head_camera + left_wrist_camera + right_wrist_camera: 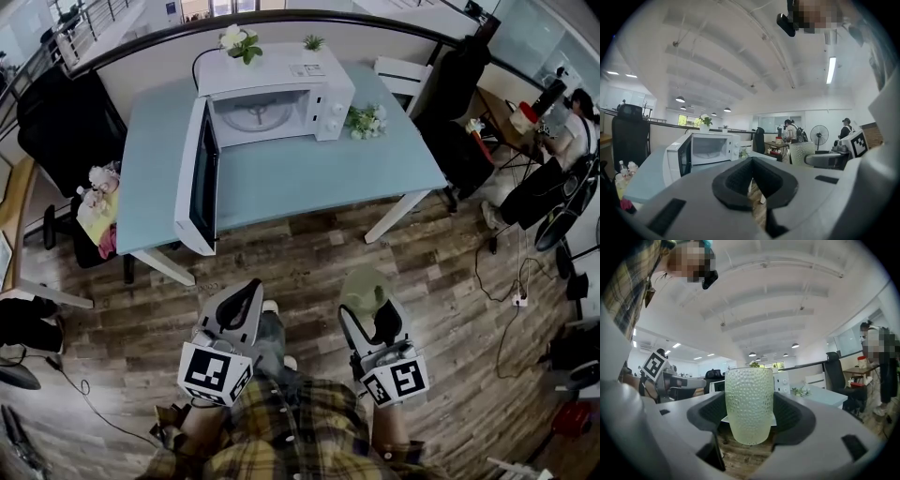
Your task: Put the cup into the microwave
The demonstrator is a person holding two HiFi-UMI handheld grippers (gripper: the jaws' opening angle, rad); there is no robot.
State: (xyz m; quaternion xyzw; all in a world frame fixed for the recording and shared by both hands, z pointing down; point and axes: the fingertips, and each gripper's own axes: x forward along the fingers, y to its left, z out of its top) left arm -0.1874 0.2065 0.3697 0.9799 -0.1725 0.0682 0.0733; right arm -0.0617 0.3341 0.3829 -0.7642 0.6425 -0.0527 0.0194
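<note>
A pale green dimpled cup [366, 289] [749, 404] stands upright between the jaws of my right gripper [368, 314] [749, 420], which is shut on it, low over the wooden floor. The white microwave [281, 94] [710, 149] sits on the light blue table [309, 178] ahead, its door [202, 178] swung fully open to the left and the glass turntable showing inside. My left gripper [251, 289] [752, 178] hangs beside the right one, shut on nothing. In the left gripper view the cup [802, 152] shows at the right.
White flowers [366, 120] lie right of the microwave, and small plants [239, 42] stand on top. A black chair [66, 122] and a stool with bottles [98, 202] are left of the table. A white chair [398, 75] and a person [572, 122] are at right.
</note>
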